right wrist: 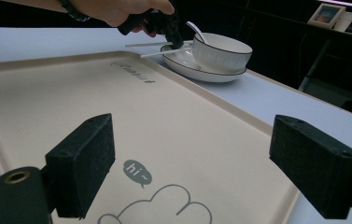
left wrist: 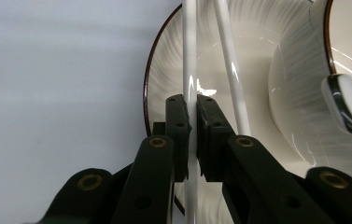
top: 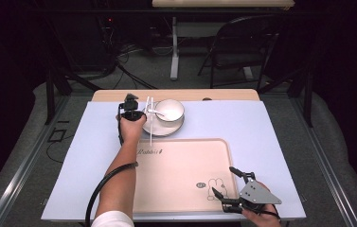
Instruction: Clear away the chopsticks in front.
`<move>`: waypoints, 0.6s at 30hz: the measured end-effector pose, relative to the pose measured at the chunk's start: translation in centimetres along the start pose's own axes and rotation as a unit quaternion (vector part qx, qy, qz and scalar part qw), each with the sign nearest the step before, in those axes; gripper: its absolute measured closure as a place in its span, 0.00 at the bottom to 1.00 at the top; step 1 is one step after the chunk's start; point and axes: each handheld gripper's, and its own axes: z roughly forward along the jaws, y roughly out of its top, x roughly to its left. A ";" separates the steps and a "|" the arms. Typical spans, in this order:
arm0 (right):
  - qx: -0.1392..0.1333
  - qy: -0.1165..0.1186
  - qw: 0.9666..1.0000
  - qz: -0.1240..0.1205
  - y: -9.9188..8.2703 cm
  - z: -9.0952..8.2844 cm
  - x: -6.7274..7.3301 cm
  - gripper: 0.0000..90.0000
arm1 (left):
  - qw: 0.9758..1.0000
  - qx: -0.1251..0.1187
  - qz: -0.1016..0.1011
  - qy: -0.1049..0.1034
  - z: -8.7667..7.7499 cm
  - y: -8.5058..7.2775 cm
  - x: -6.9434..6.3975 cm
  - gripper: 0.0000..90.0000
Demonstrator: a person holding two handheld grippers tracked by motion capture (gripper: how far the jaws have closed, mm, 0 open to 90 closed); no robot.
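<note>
We see the left forearm stretched far, left gripper clamped on one white chopstick over the plate, right gripper wide open, empty, near right.

Left gripper view: the chopstick between the jaws is cut off by the top and bottom edges, both ends unseen. Plate and bowl cut off at top and right. Spoon handle end blurred; its scoop lies beyond the edge.

Right gripper view: tray cut off at left and bottom; the drawing below the "hi~" is cropped.
</note>
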 end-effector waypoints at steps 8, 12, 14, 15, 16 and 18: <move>-0.001 0.000 1.000 0.000 0.0 0.0 0.0 0.15 | 1.000 -0.009 -0.002 0.008 -1.4 0.2 0.5 0.94; 0.000 0.000 1.000 0.001 0.0 0.0 0.0 0.15 | 1.000 -0.015 -0.003 0.008 -2.4 0.0 1.0 0.94; 0.000 0.000 1.000 0.000 0.0 0.0 0.0 0.15 | 1.000 -0.019 -0.007 0.007 -2.8 -0.2 1.1 0.94; 0.000 0.000 1.000 0.000 0.0 0.0 0.0 0.15 | 1.000 -0.019 -0.009 0.007 -3.1 -0.3 1.3 0.94; 0.000 0.000 1.000 0.000 0.0 0.0 0.0 0.15 | 1.000 -0.020 -0.011 0.005 -3.3 -0.5 1.4 0.94; -0.001 0.001 1.000 0.000 0.1 0.0 0.0 0.15 | 1.000 -0.021 -0.014 0.003 -3.7 -0.8 1.5 0.94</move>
